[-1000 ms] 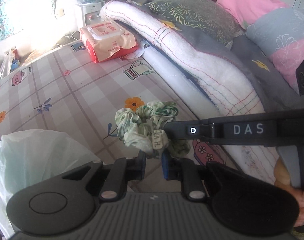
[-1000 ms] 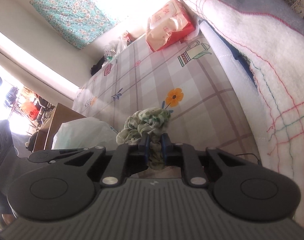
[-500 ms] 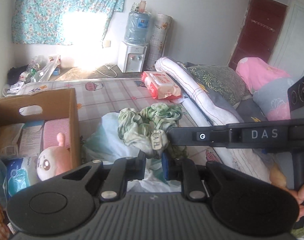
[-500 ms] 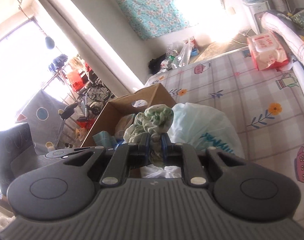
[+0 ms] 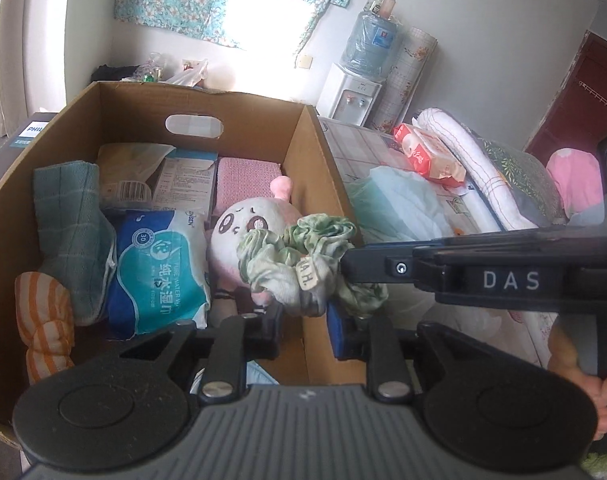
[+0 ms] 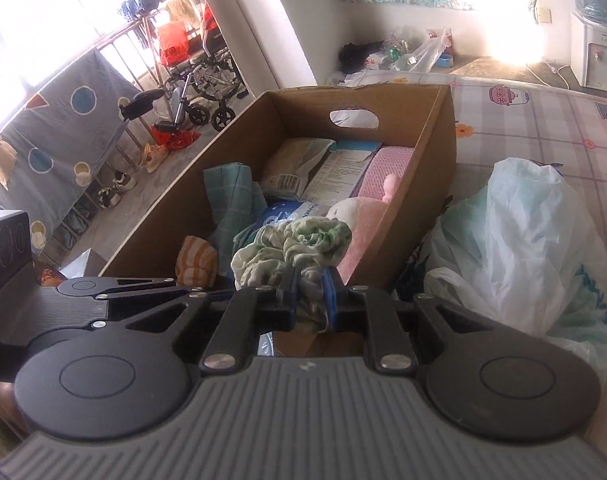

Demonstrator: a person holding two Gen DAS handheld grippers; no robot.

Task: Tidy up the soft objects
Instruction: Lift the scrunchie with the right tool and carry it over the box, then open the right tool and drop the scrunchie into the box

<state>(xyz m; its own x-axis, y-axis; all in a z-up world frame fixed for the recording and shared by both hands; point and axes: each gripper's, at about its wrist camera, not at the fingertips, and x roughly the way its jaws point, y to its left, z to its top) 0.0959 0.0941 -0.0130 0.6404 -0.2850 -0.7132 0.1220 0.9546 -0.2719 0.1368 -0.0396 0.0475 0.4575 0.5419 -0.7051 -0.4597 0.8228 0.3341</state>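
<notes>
Both grippers pinch one green-and-white scrunchie point(image 5: 303, 260) and hold it in the air over the near right corner of an open cardboard box point(image 5: 315, 168). My left gripper point(image 5: 303, 316) is shut on its lower edge. My right gripper point(image 6: 311, 300) is shut on it too, and its fingers point(image 5: 387, 268) reach in from the right in the left wrist view. The scrunchie point(image 6: 295, 248) also shows in the right wrist view above the box point(image 6: 443, 152). Inside the box lie a pink plush toy point(image 5: 247, 232), a wet-wipes pack point(image 5: 159, 268), a teal cloth point(image 5: 69, 232) and an orange striped soft item point(image 5: 43, 320).
A pale plastic bag point(image 6: 523, 240) lies on the patterned mattress point(image 6: 543, 120) right of the box. A red tissue pack point(image 5: 427, 152), rolled blankets point(image 5: 475, 172) and pillows lie further right. A water dispenser point(image 5: 355, 92) stands at the far wall. A wheelchair point(image 6: 199, 76) stands beyond the box.
Both grippers have carried the scrunchie up off the mattress and leftwards, past the plastic bag, to above the cardboard box. Both grips have stayed shut on it.
</notes>
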